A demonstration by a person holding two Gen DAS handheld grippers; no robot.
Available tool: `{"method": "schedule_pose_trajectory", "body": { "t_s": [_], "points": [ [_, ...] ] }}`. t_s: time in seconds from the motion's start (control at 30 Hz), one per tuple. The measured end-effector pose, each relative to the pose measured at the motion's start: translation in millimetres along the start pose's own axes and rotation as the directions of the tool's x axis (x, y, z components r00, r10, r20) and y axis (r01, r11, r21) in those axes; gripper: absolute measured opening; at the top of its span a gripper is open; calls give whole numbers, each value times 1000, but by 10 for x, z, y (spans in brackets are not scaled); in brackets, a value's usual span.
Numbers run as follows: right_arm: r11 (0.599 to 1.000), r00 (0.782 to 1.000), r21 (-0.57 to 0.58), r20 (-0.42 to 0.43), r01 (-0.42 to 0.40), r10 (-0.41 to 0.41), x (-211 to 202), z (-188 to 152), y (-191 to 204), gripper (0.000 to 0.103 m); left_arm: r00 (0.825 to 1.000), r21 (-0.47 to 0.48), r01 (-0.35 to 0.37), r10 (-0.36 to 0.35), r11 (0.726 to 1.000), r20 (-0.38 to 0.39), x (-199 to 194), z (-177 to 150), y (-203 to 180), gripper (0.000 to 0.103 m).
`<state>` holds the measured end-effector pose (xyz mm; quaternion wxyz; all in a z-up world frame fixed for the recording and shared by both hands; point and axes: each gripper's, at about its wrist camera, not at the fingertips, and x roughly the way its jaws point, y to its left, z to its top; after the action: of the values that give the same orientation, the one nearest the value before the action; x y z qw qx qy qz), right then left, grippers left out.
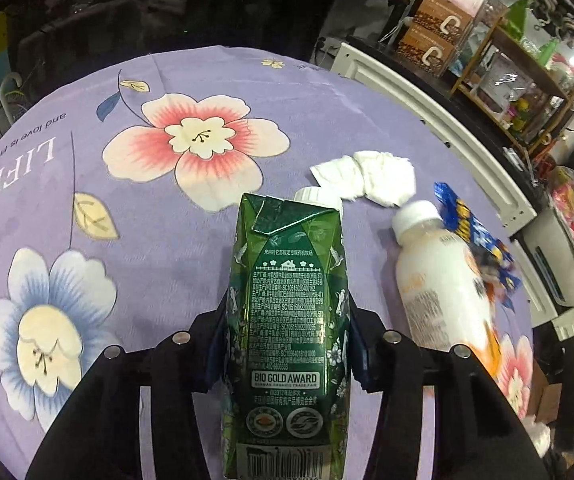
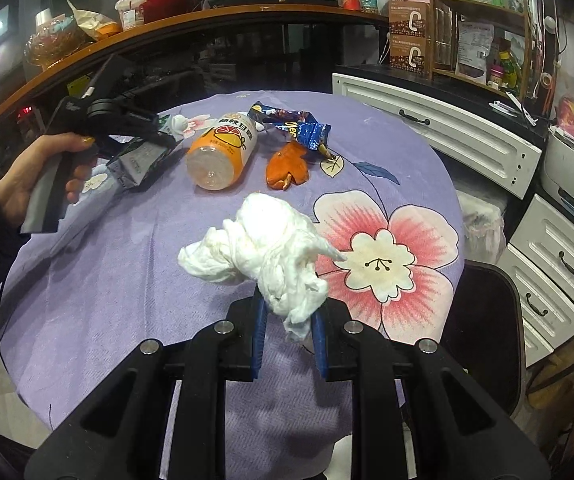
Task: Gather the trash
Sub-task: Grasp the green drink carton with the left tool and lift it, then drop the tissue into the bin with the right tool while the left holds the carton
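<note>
**So far: two pieces in hand, four still on the cloth**

Already the left gripper point(image 1: 287, 320) has its blue pads pressed on both flanks of the green milk carton point(image 1: 287, 300), jaws about half closed; the carton lies at nine o'clock on the table in the right wrist view, and I cannot tell whether it has left the cloth. Toward twelve o'clock lies the orange-label drink bottle point(image 2: 223, 152) on its side, untouched. Just beside it, at one o'clock, sits the blue snack wrapper point(image 2: 291, 126), with the orange peel point(image 2: 289, 164) below. At the table's centre the right gripper point(image 2: 289, 320), nearly closed, pinches a crumpled white tissue point(image 2: 271, 248). A second tissue point(image 1: 367, 180) lies loose past the carton. No bin shows, so I judge nothing is deposited yet; the purple floral tablecloth point(image 2: 127, 280) is well short of cleared.
</note>
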<state>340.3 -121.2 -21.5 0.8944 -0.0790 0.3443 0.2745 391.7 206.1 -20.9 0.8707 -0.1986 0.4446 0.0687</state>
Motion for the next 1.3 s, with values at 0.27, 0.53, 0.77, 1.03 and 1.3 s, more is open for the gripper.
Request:
{"method": "schedule_pose_trajectory", "body": {
  "t_s": [0.27,0.53,0.77,1.03,1.3],
  "points": [
    [1000,1000,22,10,4,-4,-151,-159,-86,20,994,145,72,-83,987,71,-480,-462,-298,49],
    [995,998,82,27,51,-54,-377,-340,-384,20,977,267,191,-210,944,44,-715,-975,-841,49],
    [982,991,144,29,123,-129,-563,-548,-745,20,957,383,257,-290,887,30,-784,-1320,-1458,49],
    [933,969,261,-53,247,-242,-384,-893,-1455,20,918,429,374,-395,823,-43,-648,-1565,-2151,49],
    [882,954,365,-151,297,-259,13,-1206,-2021,20,908,481,398,-409,781,-88,-447,-1773,-2686,49]
  ]
}}
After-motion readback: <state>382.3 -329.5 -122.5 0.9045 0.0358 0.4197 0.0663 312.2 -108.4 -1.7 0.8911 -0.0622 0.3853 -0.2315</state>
